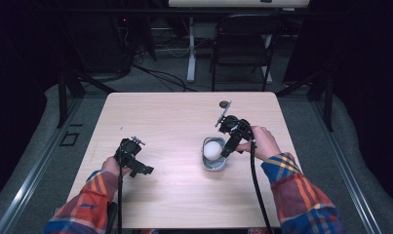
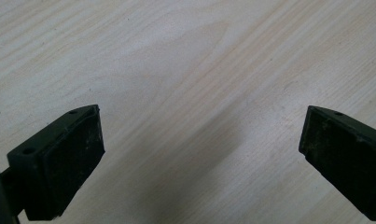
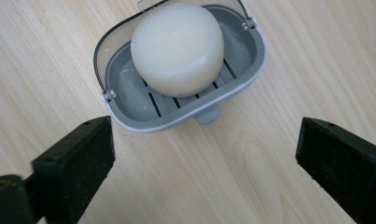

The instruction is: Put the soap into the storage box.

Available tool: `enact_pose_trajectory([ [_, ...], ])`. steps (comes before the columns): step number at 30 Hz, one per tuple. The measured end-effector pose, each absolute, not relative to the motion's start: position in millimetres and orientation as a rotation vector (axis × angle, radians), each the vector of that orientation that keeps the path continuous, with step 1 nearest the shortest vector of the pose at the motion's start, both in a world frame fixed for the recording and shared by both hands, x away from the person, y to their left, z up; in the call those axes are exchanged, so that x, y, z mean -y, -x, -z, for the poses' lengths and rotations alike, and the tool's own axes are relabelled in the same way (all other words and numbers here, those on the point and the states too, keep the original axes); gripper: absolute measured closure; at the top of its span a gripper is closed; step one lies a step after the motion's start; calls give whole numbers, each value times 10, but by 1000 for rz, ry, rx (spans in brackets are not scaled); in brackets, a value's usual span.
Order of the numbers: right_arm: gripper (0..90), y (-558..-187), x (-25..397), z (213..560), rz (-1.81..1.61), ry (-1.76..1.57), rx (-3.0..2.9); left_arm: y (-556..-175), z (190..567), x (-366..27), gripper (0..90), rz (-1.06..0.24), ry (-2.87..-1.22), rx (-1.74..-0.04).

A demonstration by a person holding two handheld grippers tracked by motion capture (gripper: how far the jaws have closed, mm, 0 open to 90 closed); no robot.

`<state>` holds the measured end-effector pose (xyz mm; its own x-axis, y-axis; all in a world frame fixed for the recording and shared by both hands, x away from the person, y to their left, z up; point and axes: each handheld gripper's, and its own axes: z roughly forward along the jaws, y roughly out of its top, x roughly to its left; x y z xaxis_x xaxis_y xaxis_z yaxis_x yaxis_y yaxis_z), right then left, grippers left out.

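A rectangular table with a pale, light-grained wooden top (image 1: 174, 122) carries the things. Right of its middle sits a small grey plastic soap dish with a slatted floor and a clear hinged lid (image 3: 237, 51), with a round white bar of soap (image 3: 178, 46) inside. Near the far edge lies a small dark round disc (image 1: 225, 104).

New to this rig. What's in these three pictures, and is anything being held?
No robot: a person holds a two-jaw hand tool in each hand. The high view looks down on a wooden table; the other two come from cameras riding on each tool.

The left gripper is open over bare wood. The right gripper is open too, just short of a grey soap dish with a round white soap bar in it. A small dark disc lies near the far edge. Nothing is held.
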<state>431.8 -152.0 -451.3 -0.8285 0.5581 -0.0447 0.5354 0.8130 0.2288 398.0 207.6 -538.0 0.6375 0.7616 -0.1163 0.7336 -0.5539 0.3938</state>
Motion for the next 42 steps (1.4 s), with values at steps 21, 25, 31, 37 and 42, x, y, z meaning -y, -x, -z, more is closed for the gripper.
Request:
enact_pose_trajectory([
  [21, 0, -3886, 2403, 4425, -327, -1026, -2773, -3976, 5378, -2075, 0, -95, -2451, -1185],
  [25, 0, -3818, 2549, 4473, -334, -1072, -2748, -3977, 5377, -2077, 0, -92, -2453, -1186],
  [31, 0, -3675, 2806, 4651, -339, -1171, -2726, -3976, 5376, -2076, 0, -90, -2455, -1182],
  [37, 0, -3560, 2994, 4847, -343, -1232, -2709, -3979, 5380, -2074, 0, -87, -2458, -1176],
  [42, 0, -3470, 3082, 5018, -359, -1284, -2686, -3975, 5380, -2065, 0, -90, -2459, -1177],
])
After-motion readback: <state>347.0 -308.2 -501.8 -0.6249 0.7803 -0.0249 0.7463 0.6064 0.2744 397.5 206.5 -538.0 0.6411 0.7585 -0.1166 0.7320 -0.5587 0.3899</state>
